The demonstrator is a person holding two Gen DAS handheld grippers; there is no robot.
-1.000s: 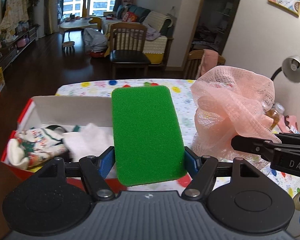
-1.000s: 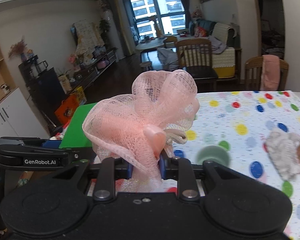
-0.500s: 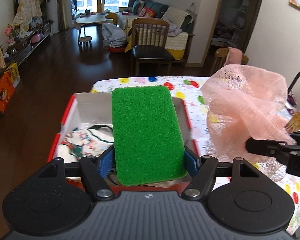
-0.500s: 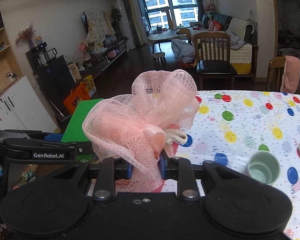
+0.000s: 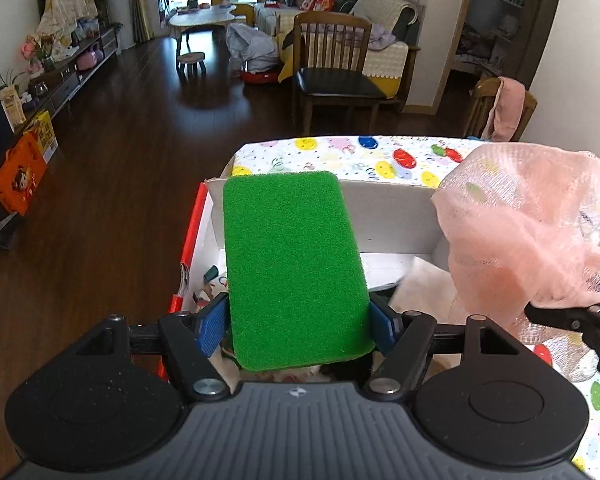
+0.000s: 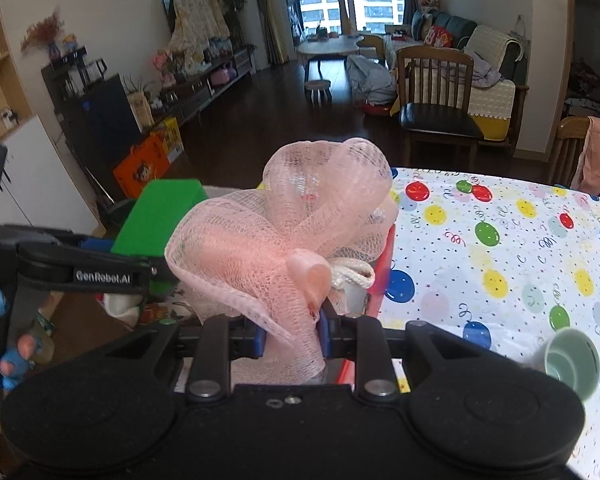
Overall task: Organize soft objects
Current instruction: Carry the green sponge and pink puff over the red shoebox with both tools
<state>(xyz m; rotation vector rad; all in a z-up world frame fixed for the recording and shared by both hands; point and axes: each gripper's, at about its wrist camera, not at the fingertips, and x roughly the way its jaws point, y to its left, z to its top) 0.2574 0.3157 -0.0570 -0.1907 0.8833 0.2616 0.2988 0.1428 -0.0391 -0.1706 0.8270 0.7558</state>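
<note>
Balloon-print tabletop (image 6: pixel 500 248) carries my box (image 5: pixel 388 216) — a cup (image 6: pixel 571 362) sits apart. My left claw (image 5: pixel 298 322) grips the sponge (image 5: pixel 292 268) above it; my right claw (image 6: pixel 290 338) pinches the loofah (image 6: pixel 276 240) alongside — "GenRobot.AI" on the left claw.

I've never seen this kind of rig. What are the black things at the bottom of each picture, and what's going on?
Those are two hand-held grippers, one per hand, each carrying a fisheye camera looking along its fingers. In the left view, the left gripper clamps a green sponge above a red-edged cardboard box holding fabric items. In the right view, the right gripper pinches a pink mesh bath pouf. A balloon-print tablecloth carries a green cup.
</note>
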